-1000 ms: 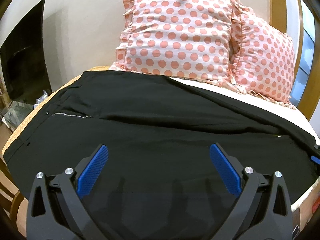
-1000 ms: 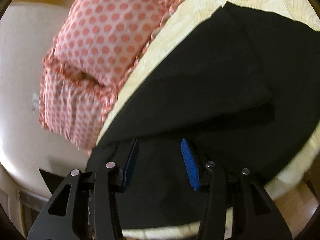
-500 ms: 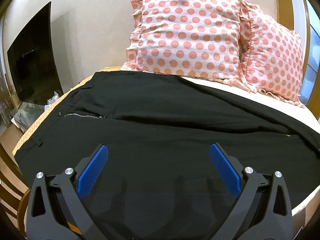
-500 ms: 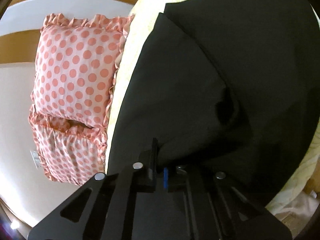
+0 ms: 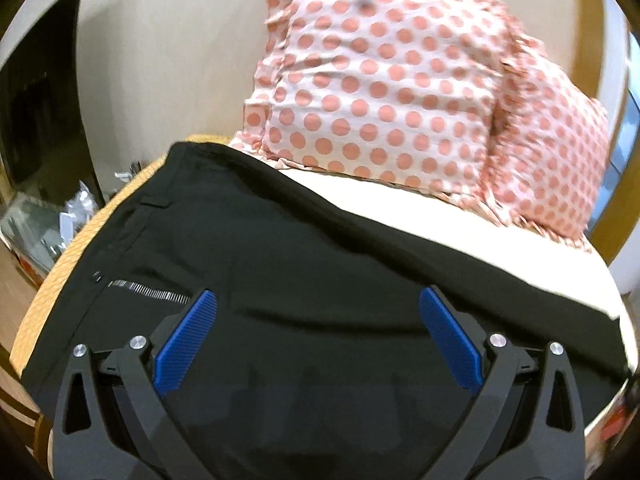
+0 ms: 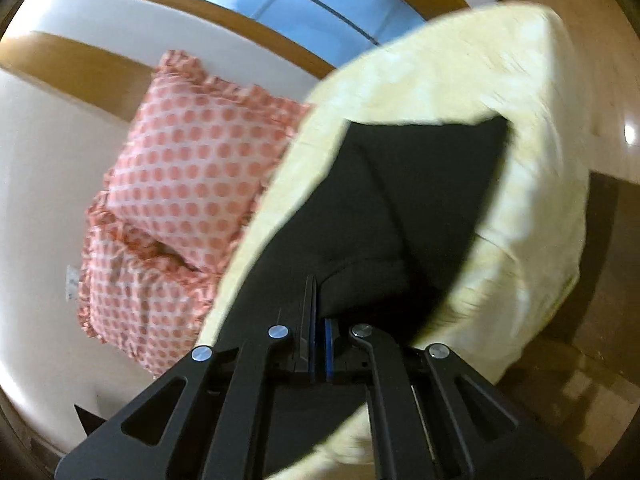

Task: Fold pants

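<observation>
Bedroom, cream wall. A bed with a pale yellow cover fills both views; wood floor to its side. Two pink polka-dot pillows lean against the wall at the head of the bed. A dark screen stands by the wall at the left of the left wrist view, with clutter below it. A window shows above a wood rail in the right wrist view.

Black pants lie spread across the bed, waist end toward the left, zipper and a belt loop visible there. The far edge of the fabric runs just short of the pillows, not touching them.

Left gripper hangs above the pants, jaws wide apart, blue pads clear of the cloth, nothing between them.

Right gripper: jaws closed tight on a fold of the pants near the leg end. The cloth rises from the bed into the pinch and forms a raised ridge ahead of the jaws. Both views are motion-blurred.
</observation>
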`<action>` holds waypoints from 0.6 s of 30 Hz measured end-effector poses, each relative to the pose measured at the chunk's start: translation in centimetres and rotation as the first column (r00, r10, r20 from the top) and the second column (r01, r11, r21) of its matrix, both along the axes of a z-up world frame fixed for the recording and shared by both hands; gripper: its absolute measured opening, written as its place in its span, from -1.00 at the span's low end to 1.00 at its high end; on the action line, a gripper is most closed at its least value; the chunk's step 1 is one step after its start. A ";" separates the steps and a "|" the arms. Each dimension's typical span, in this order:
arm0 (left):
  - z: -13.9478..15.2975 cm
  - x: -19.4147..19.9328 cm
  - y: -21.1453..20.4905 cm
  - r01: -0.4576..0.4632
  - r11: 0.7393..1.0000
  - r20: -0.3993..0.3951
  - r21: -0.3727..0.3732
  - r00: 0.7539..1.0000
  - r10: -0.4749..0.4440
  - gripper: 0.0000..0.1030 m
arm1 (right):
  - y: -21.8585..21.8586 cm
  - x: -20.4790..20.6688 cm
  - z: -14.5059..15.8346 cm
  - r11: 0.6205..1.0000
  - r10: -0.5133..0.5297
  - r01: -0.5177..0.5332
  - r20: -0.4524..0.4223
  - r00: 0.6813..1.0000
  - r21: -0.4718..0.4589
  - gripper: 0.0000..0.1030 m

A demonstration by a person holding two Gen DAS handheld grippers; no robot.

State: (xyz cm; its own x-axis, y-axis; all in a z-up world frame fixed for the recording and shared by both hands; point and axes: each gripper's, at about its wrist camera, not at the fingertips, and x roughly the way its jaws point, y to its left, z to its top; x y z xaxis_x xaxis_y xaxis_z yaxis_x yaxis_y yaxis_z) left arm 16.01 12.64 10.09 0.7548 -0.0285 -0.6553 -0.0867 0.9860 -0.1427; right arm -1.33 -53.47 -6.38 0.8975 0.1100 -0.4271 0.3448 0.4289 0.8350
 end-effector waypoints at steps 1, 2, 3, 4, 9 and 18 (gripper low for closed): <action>0.0 1.6 0.5 -0.015 1.000 -0.021 -0.009 1.000 0.015 0.96 | 0.2 0.3 -0.4 1.000 0.002 -0.002 -0.011 1.000 -0.001 -0.94; 0.0 3.7 1.0 -0.036 0.999 -0.045 -0.013 0.998 0.035 0.96 | 0.2 0.3 -0.6 1.000 0.004 -0.004 -0.019 1.000 -0.003 -0.94; 0.0 5.5 1.4 -0.050 0.999 -0.062 -0.002 0.997 0.050 0.96 | 0.0 0.5 -0.7 1.000 0.007 -0.007 -0.022 1.000 -0.002 -0.94; 0.0 6.9 1.6 -0.062 0.998 -0.076 0.011 0.995 0.062 0.96 | 0.0 0.5 -0.5 1.000 0.010 -0.010 -0.024 1.000 -0.006 -0.95; -1.3 15.2 2.5 -0.101 0.995 -0.185 0.011 0.977 0.102 0.87 | 0.3 1.2 0.0 0.999 0.017 -0.019 -0.045 0.999 -0.047 -0.95; -6.7 22.3 6.9 -0.291 0.945 -0.394 -0.149 0.894 0.213 -0.13 | 0.3 1.6 0.6 0.996 0.029 -0.035 -0.073 0.997 -0.085 -0.94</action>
State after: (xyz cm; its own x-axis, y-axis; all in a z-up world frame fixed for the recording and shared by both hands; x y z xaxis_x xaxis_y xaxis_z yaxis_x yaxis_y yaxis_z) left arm 38.32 19.59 3.42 0.4602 -0.0280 -0.8874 -0.4131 0.8780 -0.2419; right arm 0.32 -53.20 -5.76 0.8609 0.0979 -0.4992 0.3873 0.5101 0.7680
